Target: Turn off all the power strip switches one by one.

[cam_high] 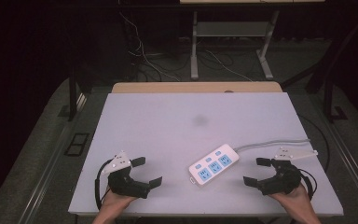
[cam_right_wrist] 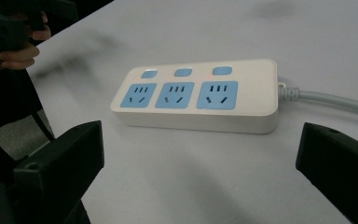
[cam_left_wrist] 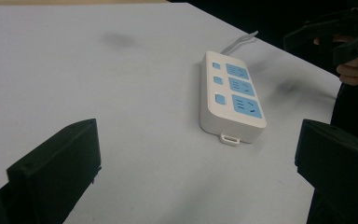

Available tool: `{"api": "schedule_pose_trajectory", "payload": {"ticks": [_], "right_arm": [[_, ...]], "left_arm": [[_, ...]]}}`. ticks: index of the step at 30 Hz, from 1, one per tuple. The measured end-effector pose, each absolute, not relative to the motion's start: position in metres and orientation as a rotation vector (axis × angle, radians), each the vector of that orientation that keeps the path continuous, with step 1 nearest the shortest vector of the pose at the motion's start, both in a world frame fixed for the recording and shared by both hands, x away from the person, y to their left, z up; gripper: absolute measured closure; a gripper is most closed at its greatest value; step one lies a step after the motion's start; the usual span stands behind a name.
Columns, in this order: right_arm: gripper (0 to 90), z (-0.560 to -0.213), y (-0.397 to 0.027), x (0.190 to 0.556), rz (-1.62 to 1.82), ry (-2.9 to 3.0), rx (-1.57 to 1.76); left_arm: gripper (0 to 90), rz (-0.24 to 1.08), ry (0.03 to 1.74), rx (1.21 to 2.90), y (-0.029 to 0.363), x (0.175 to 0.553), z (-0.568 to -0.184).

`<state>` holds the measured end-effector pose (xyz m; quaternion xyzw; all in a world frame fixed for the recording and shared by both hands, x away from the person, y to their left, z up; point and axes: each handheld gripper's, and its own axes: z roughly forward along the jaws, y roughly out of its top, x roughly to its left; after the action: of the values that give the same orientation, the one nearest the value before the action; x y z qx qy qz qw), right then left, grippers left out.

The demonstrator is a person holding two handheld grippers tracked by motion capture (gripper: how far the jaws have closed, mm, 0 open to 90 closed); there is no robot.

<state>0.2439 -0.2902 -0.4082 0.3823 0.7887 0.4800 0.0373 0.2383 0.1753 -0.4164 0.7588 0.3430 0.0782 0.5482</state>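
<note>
The power strip [cam_right_wrist: 200, 95] at the middle of the right gripper view looks like smooth white plastic, a bit shiny, with blue plastic faces (its grey cord [cam_right_wrist: 335, 100] looks rubbery). The table [cam_high: 168, 121] top is pale and matt with dark smudges. Both grippers look like dull black plastic.

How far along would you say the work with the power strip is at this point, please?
Nothing looks done yet: the power strip lies flat on the table, its three sockets bare and its cable trailing off the right side. In hand: the left gripper and the right gripper flank it, both open, touching nothing. Closing in on the strip and gripping it are left.
</note>
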Motion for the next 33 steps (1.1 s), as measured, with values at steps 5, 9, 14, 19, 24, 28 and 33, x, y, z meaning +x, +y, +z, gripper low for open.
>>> {"api": "schedule_pose_trajectory", "payload": {"ticks": [5,9,14,19,24,28,33], "right_arm": [[0.9,-0.407,-0.29,0.247,1.425,2.455,1.177],[0.9,-0.405,-0.289,0.249,1.396,2.484,1.181],[0.8,-0.401,-0.287,0.255,1.375,2.513,1.171],[0.9,-0.396,-0.282,0.261,1.352,2.549,1.154],[0.8,-0.39,-0.278,0.267,1.337,2.566,1.13],[0.8,-0.383,-0.272,0.274,1.319,2.592,1.097],[0.9,-0.378,-0.267,0.28,1.307,2.601,1.08]], "left_arm": [[0.0,0.194,0.819,1.801,0.177,0.239,-0.417],[0.0,0.198,0.823,1.796,0.178,0.238,-0.416],[0.0,0.195,0.83,1.793,0.179,0.239,-0.417],[0.0,0.191,0.834,1.793,0.178,0.24,-0.418],[0.0,0.19,0.835,1.793,0.178,0.24,-0.419],[0.0,0.187,0.835,1.795,0.178,0.24,-0.419],[0.0,0.187,0.838,1.793,0.178,0.24,-0.419]]}}
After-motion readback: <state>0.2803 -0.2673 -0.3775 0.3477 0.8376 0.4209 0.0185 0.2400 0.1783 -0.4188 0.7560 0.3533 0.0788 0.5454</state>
